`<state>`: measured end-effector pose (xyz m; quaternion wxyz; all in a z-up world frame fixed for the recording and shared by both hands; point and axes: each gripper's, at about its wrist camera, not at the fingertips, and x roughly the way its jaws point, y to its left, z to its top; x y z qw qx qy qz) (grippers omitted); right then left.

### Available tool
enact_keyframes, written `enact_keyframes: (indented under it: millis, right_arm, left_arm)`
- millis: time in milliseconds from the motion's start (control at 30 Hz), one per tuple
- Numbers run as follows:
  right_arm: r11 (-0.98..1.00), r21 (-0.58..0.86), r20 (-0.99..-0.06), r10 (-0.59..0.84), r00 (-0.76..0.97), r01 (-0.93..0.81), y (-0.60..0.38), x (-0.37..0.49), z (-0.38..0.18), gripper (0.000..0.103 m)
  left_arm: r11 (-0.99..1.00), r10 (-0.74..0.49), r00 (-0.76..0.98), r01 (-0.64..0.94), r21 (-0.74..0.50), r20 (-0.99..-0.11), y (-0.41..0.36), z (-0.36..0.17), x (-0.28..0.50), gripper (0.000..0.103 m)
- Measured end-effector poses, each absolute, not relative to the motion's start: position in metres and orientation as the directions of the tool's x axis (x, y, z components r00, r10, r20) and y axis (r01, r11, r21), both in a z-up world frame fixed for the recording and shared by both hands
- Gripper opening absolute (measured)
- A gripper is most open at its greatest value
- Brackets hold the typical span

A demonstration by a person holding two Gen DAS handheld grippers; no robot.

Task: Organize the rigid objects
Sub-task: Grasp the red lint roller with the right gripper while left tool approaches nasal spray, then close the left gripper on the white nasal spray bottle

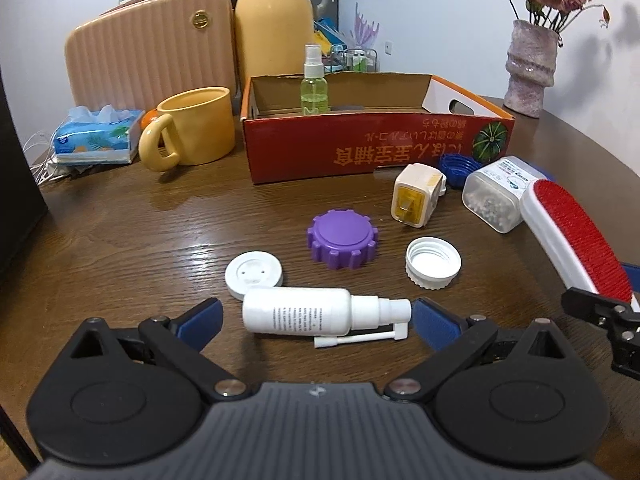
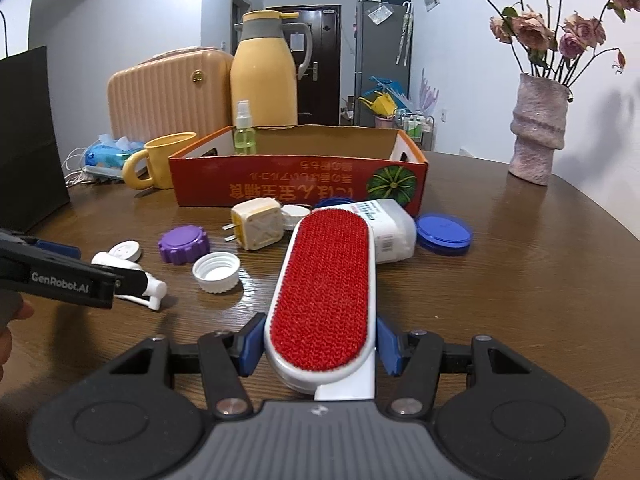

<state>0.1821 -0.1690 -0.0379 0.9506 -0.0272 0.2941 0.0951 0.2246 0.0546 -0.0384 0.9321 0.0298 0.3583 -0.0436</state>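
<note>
My left gripper (image 1: 316,316) is open, its blue pads on either side of a white spray bottle (image 1: 304,314) lying on the wooden table. My right gripper (image 2: 318,344) is shut on a red-and-white lint brush (image 2: 326,280), which also shows at the right of the left wrist view (image 1: 576,236). Loose on the table are a purple cap (image 1: 342,238), a white screw cap (image 1: 432,258), a white round lid (image 1: 254,272), a plug adapter (image 1: 416,194), a clear bead jar (image 1: 500,196) and a blue lid (image 2: 442,232). A red cardboard box (image 1: 372,148) holds a green spray bottle (image 1: 314,84).
Behind the box stand a yellow thermos (image 1: 274,20), a yellow mug (image 1: 192,128), a pink case (image 1: 148,48) and a tissue pack (image 1: 98,136). A vase with dried roses (image 2: 538,132) stands at the back right. A dark box (image 2: 28,136) is at the left edge.
</note>
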Motion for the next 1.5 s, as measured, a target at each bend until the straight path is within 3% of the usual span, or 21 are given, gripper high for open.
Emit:
enact_keyframes:
  millis: [767, 1500]
  right_arm:
    - [0.982, 0.016, -0.563, 0.164, 0.810, -0.188, -0.181, 0.188, -0.043, 0.056]
    - [0.979, 0.025, -0.559, 0.181, 0.809, -0.202, -0.183, 0.195, -0.039, 0.056]
  left_arm:
    - [0.994, -0.024, 0.706, 0.094, 0.061, -0.708, 0.046, -0.058, 0.245, 0.103]
    - [0.994, -0.012, 0.789, 0.076, 0.078, -0.614, 0.034, -0.037, 0.229, 0.099]
